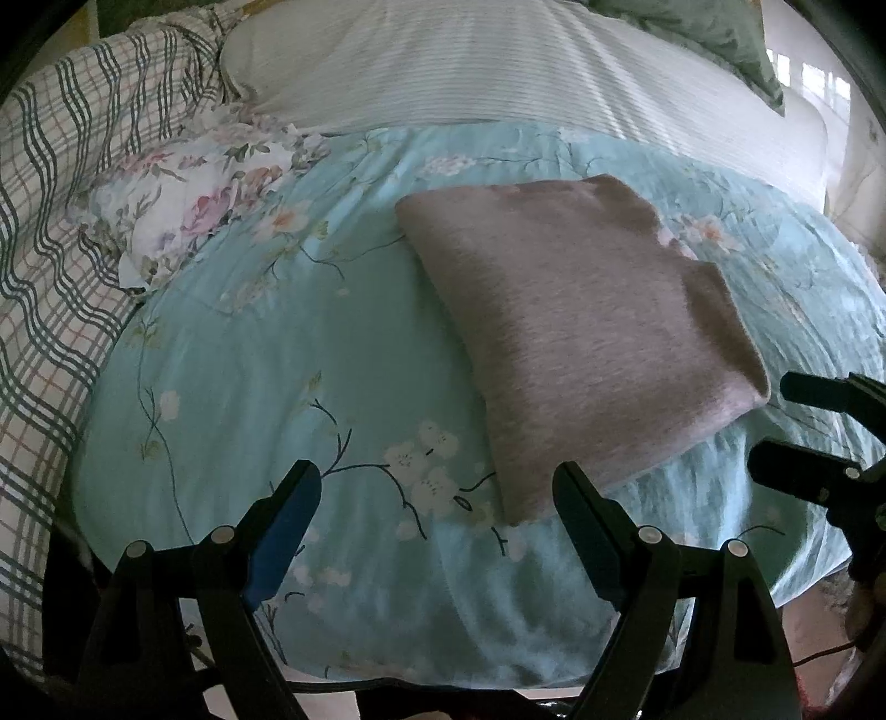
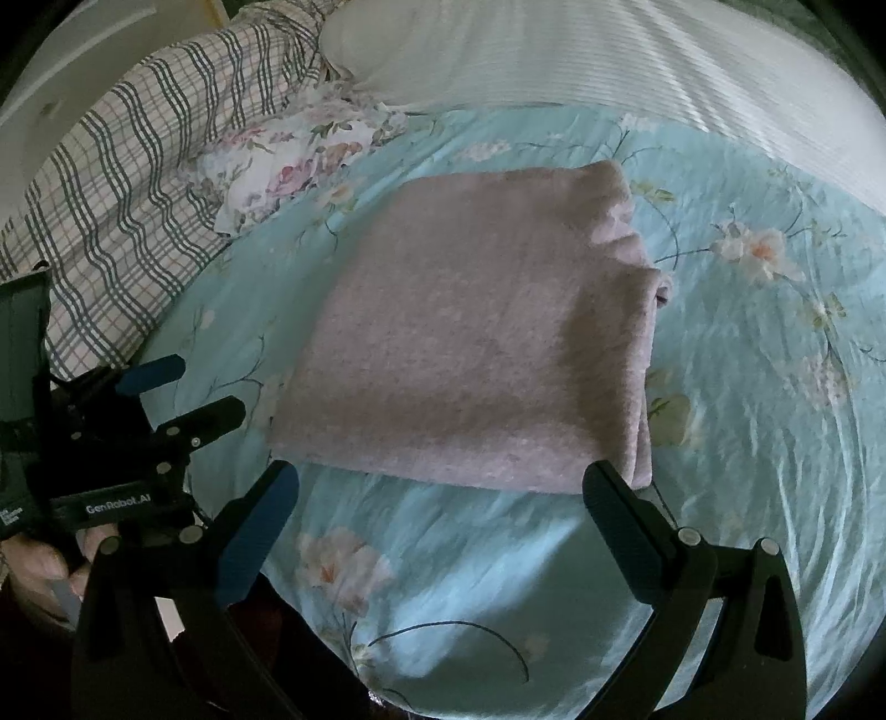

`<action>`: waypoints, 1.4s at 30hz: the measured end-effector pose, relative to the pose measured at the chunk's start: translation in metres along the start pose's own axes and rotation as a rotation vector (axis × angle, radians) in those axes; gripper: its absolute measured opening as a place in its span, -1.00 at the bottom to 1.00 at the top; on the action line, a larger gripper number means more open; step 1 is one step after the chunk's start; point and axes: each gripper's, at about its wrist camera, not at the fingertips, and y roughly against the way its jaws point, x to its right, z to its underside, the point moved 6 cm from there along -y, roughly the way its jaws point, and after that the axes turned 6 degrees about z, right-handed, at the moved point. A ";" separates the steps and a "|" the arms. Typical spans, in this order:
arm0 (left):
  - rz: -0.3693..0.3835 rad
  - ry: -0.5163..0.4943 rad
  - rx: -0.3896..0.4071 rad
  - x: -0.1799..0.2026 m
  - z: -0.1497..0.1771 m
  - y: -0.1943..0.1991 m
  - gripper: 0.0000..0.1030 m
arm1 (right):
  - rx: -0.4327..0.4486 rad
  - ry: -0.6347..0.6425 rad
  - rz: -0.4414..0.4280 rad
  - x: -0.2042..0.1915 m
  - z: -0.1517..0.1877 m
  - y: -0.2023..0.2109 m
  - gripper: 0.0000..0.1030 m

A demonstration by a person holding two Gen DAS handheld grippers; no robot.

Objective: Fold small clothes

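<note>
A folded pinkish-grey garment (image 1: 587, 332) lies flat on the light blue floral quilt (image 1: 266, 354); it also shows in the right wrist view (image 2: 476, 343). My left gripper (image 1: 437, 487) is open and empty, just short of the garment's near corner. My right gripper (image 2: 443, 493) is open and empty, hovering at the garment's near edge. The right gripper also shows at the right edge of the left wrist view (image 1: 775, 421), beside the garment's right corner. The left gripper also shows at the left in the right wrist view (image 2: 205, 387), open.
A plaid blanket (image 1: 61, 232) lies along the left. A white floral cloth (image 1: 188, 205) is crumpled at the quilt's far left. A white striped sheet (image 1: 498, 61) and a green pillow (image 1: 709, 33) lie beyond. The quilt's near edge (image 1: 443, 670) drops off below.
</note>
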 end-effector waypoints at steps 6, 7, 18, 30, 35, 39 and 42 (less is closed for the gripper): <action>0.003 -0.004 0.005 0.001 0.001 0.002 0.67 | 0.004 0.004 0.001 0.000 0.000 0.000 0.99; 0.003 -0.003 0.005 0.001 0.001 0.003 0.67 | 0.008 0.005 0.004 -0.002 0.001 0.001 0.99; 0.006 0.001 0.010 0.001 0.001 0.005 0.67 | 0.027 0.036 0.018 -0.002 0.000 0.004 0.99; 0.005 0.000 0.015 0.004 0.001 0.008 0.67 | 0.007 0.023 0.011 -0.001 -0.001 0.002 0.99; 0.004 -0.002 0.015 0.005 0.000 0.008 0.67 | 0.005 0.022 0.013 -0.001 -0.001 0.002 0.99; 0.005 0.000 0.016 0.005 0.001 0.008 0.67 | 0.004 0.023 0.019 -0.003 0.000 0.002 0.99; 0.004 -0.001 0.019 0.005 0.001 0.008 0.67 | 0.006 0.023 0.022 -0.003 0.000 0.002 0.99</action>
